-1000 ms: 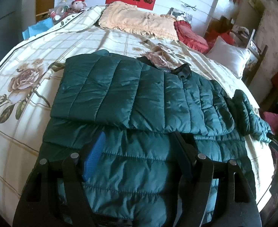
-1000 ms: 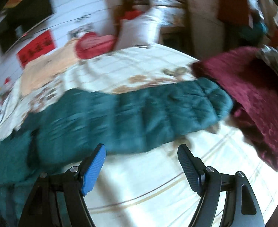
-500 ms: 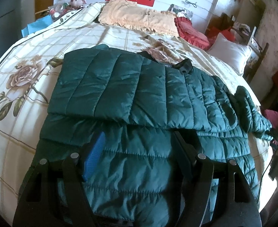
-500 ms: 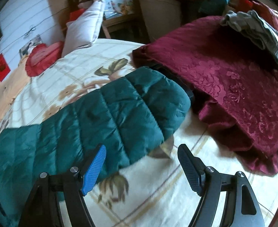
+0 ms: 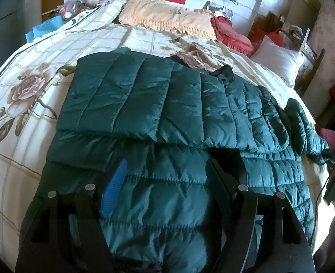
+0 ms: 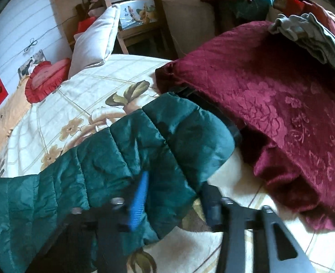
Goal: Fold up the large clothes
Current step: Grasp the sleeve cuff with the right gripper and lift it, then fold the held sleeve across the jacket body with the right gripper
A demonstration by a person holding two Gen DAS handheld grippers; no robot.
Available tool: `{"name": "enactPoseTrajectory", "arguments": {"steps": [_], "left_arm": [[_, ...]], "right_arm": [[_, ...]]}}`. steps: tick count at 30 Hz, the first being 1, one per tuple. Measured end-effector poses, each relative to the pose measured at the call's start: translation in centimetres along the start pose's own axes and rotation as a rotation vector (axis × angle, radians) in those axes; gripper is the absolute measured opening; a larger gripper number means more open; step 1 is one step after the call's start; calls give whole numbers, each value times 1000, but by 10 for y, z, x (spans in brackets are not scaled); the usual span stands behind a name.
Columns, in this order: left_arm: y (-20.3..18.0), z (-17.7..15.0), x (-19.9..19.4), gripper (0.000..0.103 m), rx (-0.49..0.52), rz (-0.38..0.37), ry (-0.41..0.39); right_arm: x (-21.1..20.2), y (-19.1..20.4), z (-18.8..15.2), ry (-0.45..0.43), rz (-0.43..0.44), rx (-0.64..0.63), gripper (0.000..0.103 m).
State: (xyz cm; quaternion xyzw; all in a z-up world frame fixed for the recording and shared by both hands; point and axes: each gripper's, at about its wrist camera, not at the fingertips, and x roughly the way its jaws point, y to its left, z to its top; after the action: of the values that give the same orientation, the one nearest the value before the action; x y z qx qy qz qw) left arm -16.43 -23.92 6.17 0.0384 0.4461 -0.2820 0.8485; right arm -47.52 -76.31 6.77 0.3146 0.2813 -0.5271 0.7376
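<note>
A dark green quilted puffer jacket (image 5: pixel 167 118) lies spread on the floral bed sheet (image 5: pixel 26 95), one sleeve folded across its body. My left gripper (image 5: pixel 165 177) is open, low over the jacket's lower part. In the right wrist view the jacket's other sleeve (image 6: pixel 126 159) stretches toward the bed's edge. My right gripper (image 6: pixel 174 193) is open around the sleeve near its cuff; its blue pad (image 6: pixel 138 202) lies on the fabric, and the jaws are blurred.
A dark red blanket (image 6: pixel 281 104) with grey clothes (image 6: pixel 313 38) on it lies right of the cuff. A white pillow (image 6: pixel 94 38), a red cushion (image 6: pixel 44 79) and a peach pillow (image 5: pixel 167 18) lie at the head of the bed.
My right gripper has moved along the sleeve to its cuff and dropped onto it, its jaws narrower. The left gripper has barely moved.
</note>
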Motion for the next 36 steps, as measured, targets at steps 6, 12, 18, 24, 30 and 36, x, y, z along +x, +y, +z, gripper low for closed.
{"name": "enactPoseTrajectory", "arguments": {"steps": [6, 12, 18, 24, 30, 36], "left_arm": [[3, 0, -3, 72, -14, -6, -8], [7, 2, -12, 72, -29, -24, -30], [8, 3, -24, 72, -33, -37, -53], [20, 5, -35, 72, -54, -38, -76], [32, 6, -42, 72, -95, -46, -87], [44, 6, -48, 72, -116, -48, -95]], "right_arm": [[-37, 1, 10, -54, 108, -32, 10], [-98, 22, 18, -136, 260, -113, 9], [-154, 65, 12, -188, 402, -217, 8], [-191, 114, -1, -186, 529, -298, 8], [-217, 176, -31, -153, 640, -425, 7], [-235, 243, -71, -119, 739, -557, 7]]}}
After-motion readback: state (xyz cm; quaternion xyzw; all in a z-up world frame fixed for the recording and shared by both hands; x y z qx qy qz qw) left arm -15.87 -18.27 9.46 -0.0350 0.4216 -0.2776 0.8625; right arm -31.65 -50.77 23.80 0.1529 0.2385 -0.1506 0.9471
